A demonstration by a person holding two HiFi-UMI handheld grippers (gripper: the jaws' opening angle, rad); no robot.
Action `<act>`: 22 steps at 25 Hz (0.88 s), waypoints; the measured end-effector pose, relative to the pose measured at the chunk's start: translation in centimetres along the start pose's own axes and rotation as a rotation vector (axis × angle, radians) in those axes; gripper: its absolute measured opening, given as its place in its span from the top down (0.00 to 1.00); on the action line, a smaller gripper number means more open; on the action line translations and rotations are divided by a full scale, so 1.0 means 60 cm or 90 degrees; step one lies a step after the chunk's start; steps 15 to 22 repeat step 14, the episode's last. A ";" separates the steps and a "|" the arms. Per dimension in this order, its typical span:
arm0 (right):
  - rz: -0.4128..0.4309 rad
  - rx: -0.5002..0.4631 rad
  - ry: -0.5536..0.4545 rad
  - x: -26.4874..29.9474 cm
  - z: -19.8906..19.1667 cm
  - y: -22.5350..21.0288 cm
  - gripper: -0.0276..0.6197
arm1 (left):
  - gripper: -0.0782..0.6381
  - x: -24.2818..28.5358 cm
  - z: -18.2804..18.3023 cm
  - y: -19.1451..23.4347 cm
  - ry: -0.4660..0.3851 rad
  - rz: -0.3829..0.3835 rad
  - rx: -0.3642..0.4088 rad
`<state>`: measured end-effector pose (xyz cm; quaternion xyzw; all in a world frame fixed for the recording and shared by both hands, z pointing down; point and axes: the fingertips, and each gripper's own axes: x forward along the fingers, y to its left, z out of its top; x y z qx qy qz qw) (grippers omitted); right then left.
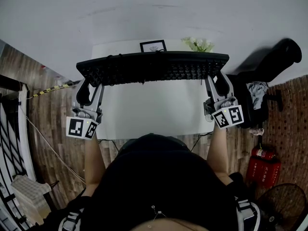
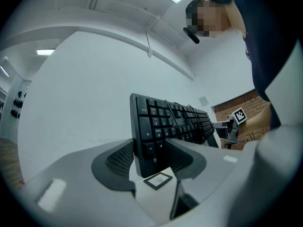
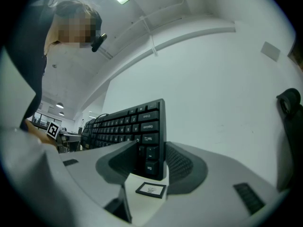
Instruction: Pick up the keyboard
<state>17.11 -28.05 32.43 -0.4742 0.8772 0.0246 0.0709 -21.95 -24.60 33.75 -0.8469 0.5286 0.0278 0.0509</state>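
Above the far part of the white desk (image 1: 154, 112), the black keyboard (image 1: 153, 67) hangs in the air, stretched from left to right and carried at both ends. The left hand-held gripper (image 1: 92, 84) has the left end and the right hand-held gripper (image 1: 215, 81) has the right end.

The left gripper view shows the keyboard (image 2: 166, 122) standing on its long edge. Its short end is seated between the jaws of the left hand-held gripper (image 2: 151, 159), and both ribbed pads press against it, one on the key face and one on the back. The jaws stand fairly wide, no wider than the keyboard's thickness allows. The right gripper view shows the same thing at the other end. The right hand-held gripper (image 3: 150, 163) is clamped across the keyboard (image 3: 127, 124), with a pad on each side of its end.

No part of the keyboard seems to touch the desk. In the head view the desk's bare surface lies below and nearer than it, and a small picture frame (image 1: 153, 45) and a plant (image 1: 198, 44) show just beyond its far edge.

On that evidence, the pick-up looks done, since the keyboard is gripped at both ends and raised clear. All that seems left is to hold it level and keep the two grips even, because a slip at one end would let that end drop.
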 end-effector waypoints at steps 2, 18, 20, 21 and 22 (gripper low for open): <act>-0.001 0.000 0.003 0.000 -0.002 0.000 0.66 | 0.59 0.000 -0.002 0.000 0.002 0.000 -0.001; -0.003 0.000 0.014 -0.002 -0.008 0.005 0.66 | 0.59 -0.005 -0.008 0.001 0.010 0.001 -0.004; -0.003 0.000 0.014 -0.002 -0.008 0.005 0.66 | 0.59 -0.005 -0.008 0.001 0.010 0.001 -0.004; -0.003 0.000 0.014 -0.002 -0.008 0.005 0.66 | 0.59 -0.005 -0.008 0.001 0.010 0.001 -0.004; -0.003 0.000 0.014 -0.002 -0.008 0.005 0.66 | 0.59 -0.005 -0.008 0.001 0.010 0.001 -0.004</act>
